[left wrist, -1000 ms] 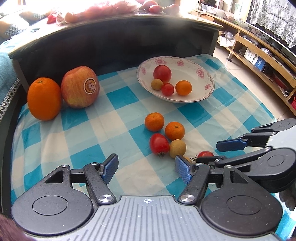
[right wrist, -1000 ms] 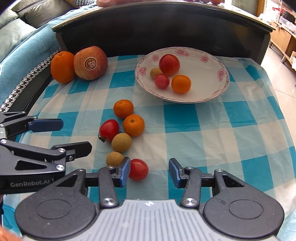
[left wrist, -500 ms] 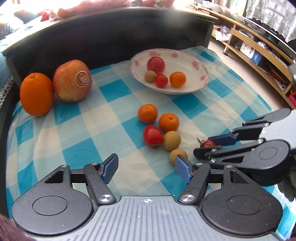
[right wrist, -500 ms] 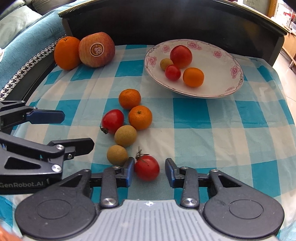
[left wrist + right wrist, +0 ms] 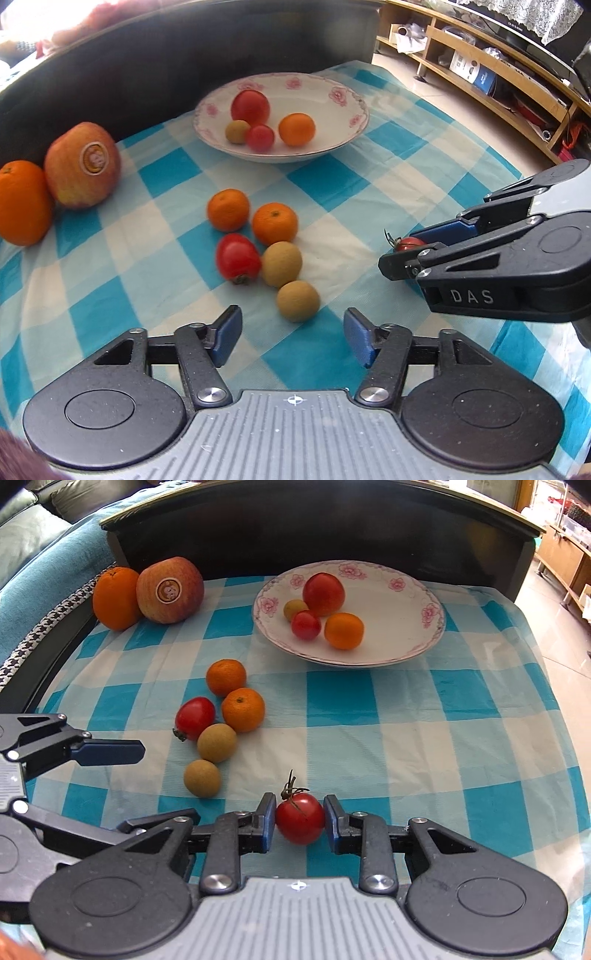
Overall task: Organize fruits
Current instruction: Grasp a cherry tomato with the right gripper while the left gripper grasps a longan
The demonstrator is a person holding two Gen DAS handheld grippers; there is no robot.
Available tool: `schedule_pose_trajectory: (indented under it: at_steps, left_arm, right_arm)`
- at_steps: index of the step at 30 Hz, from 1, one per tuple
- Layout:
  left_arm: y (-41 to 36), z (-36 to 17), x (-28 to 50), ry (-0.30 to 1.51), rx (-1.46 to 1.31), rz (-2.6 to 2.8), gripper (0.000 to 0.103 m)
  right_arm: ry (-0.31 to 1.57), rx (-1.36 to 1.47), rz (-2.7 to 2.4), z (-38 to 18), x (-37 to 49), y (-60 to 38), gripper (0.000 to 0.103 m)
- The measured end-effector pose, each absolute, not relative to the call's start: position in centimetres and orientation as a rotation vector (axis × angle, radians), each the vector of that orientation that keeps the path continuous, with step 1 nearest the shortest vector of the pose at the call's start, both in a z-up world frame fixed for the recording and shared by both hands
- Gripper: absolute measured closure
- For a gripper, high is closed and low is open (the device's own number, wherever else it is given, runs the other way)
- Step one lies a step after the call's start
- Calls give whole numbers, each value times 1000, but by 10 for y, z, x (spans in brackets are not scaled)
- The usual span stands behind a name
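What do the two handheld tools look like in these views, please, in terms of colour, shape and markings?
Both are matte black. The left tool has a ribbed grey base, two round black discs, hinged link arms with silver pivot screws and blue pads on the fingers. The right tool is built alike; its side shows white "DAS" lettering in the left wrist view. No cables show.

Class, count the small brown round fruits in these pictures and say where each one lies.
3. One brown fruit lies in the plate; two lie on the checked cloth, one beside a tomato, one nearer the cameras. None looks hidden.
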State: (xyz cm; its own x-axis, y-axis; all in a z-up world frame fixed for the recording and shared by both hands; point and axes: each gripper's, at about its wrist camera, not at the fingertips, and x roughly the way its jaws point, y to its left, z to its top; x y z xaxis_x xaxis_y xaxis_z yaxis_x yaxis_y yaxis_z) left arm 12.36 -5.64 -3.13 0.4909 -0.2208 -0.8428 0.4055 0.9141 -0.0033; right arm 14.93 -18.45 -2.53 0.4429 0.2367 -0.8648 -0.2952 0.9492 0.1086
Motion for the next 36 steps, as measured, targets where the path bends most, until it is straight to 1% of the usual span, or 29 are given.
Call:
schedule_pose_trajectory:
  at_steps: [3,5,7,10,23,29,34,36]
  left_arm:
    - [-63,-37,126,994,211,-388,47]
    - [-65,-38,125,979,222,-390,50]
    - [-65,-37,126,972,214,-392,61]
    - [-62,-37,127,970,197,-380,69]
    - [-57,-33,110,995,214,-412,68]
    - [-55,-36,108,992,221,-409,65]
    - [-59,-37,106,980,240,-419,49]
    - [-60,-38,106,976,248,-420,48]
  right_arm:
    - [1063,-50,319,-26,149,-191,71]
    - [1066,-44,315,-27,148,-194,71]
    - [1068,-42,312,-27,148,-196,71]
    - [1068,-36,309,-27,148,-199,71]
    - [1077,-62,315,-27,142,-196,71]
    - [1097,-79,314,-31,133,-196,71]
    - [1090,-83,319,-31,130,-195,71]
    - [1088,-80,320,-31,131,-195,71]
